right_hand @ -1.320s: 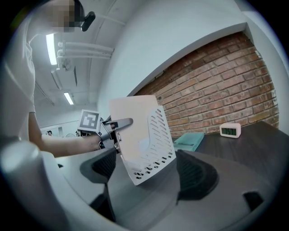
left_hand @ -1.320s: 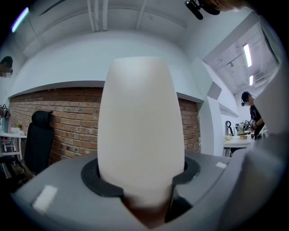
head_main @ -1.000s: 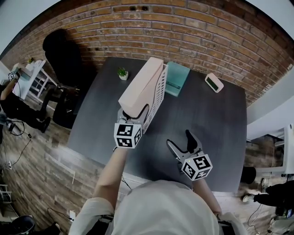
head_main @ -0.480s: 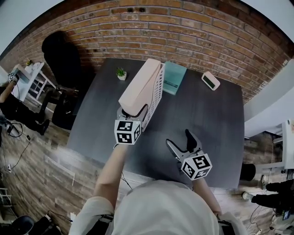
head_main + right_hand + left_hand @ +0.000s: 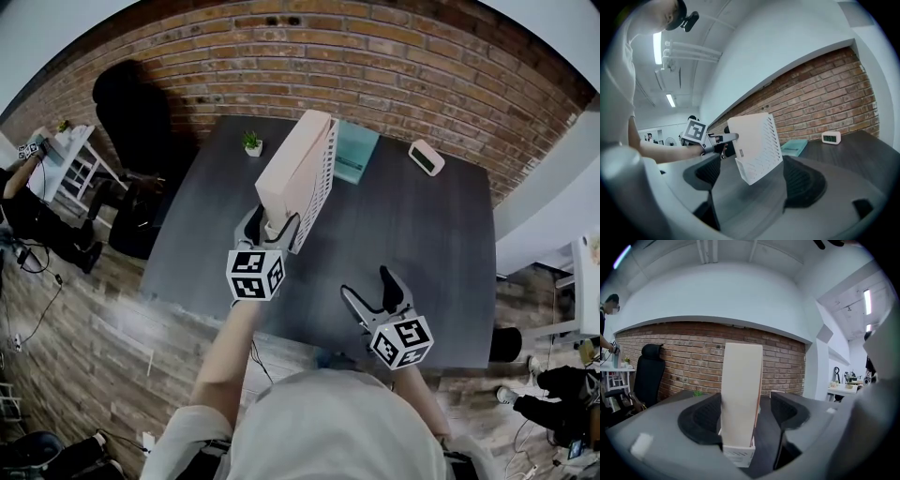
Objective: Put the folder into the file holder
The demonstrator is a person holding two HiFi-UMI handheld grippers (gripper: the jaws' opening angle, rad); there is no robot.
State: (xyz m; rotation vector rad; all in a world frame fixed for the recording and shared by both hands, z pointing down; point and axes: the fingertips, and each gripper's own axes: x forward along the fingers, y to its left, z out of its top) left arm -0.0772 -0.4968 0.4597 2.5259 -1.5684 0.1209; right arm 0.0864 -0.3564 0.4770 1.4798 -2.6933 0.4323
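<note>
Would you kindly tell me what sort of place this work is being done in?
Most likely an office or shared workspace: a dark desk carrying a white file holder and a small digital clock, a black office chair nearby, and a brick wall behind.

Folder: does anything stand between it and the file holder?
Nothing visible does. The folder already stands upright inside the white file holder, its near edge between the jaws of the left tool, which are opening. The teal book and the clock lie outside the holder, not in its slot.
</note>
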